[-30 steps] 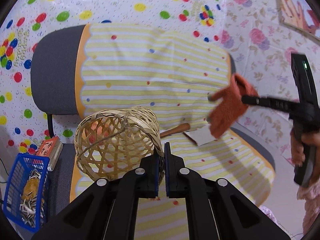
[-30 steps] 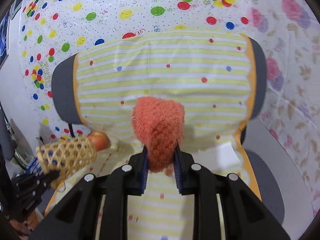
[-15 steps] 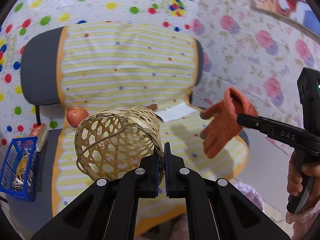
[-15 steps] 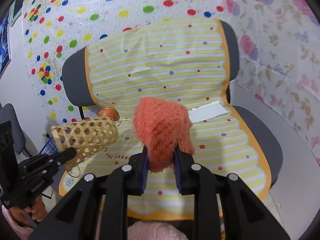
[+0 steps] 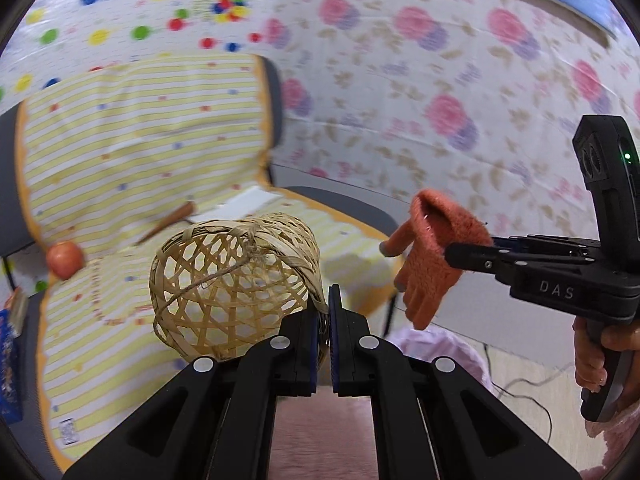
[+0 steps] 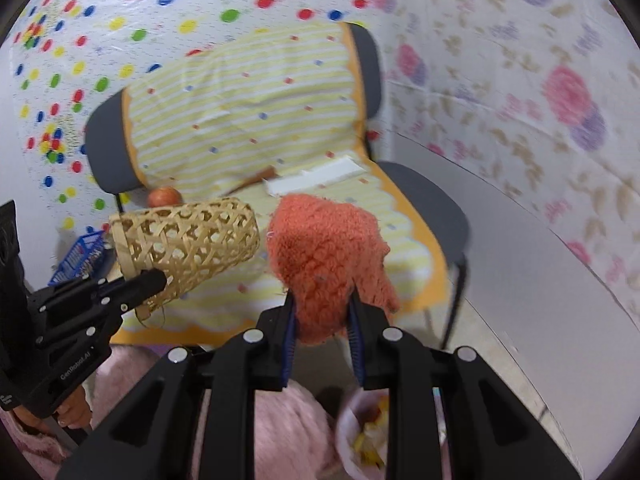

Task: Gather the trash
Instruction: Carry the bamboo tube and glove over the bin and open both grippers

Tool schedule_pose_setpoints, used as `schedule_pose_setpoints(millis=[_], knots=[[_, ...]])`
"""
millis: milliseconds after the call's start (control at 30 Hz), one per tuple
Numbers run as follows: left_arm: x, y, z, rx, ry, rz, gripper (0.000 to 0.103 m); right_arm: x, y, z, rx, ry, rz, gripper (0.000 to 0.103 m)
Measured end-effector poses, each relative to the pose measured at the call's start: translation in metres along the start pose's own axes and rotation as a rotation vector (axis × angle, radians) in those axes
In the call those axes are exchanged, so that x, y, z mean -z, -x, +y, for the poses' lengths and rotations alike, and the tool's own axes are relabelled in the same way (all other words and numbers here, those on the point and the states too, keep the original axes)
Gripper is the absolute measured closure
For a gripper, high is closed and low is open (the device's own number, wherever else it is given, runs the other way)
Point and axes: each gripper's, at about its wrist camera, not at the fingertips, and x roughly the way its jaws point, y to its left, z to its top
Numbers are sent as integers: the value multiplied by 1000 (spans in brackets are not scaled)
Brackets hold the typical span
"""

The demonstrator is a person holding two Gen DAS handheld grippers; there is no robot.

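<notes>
My left gripper [image 5: 324, 312] is shut on the rim of a woven bamboo basket [image 5: 236, 284], held in the air in front of the chair; the basket also shows in the right wrist view [image 6: 188, 244]. My right gripper [image 6: 322, 320] is shut on an orange knitted glove [image 6: 324, 256], which hangs to the right of the basket in the left wrist view [image 5: 436, 264]. A pink-lined trash bin [image 6: 366, 436] with scraps shows below the right gripper.
A chair with a yellow striped cover [image 6: 260, 128] holds an apple [image 5: 64, 258], a white paper [image 6: 316, 176] and a brown stick [image 5: 168, 222]. A blue crate [image 6: 78, 256] sits on the floor at left. Floral and dotted sheets cover the walls.
Both grippers have pulled back and swung right, away from the chair, carrying the basket and the glove. The trash bin has come into view below.
</notes>
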Motion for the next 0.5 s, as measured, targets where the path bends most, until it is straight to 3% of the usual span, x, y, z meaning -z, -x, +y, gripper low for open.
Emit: schedule_pose_setpoints(millis=[267,500], knots=[[9,-18,-55,136,-93,35,98,36,31,-35,111,-87,24,80],[14,-37,-88,220,-141,97,98,56,45,-58,152,-153,32,80]])
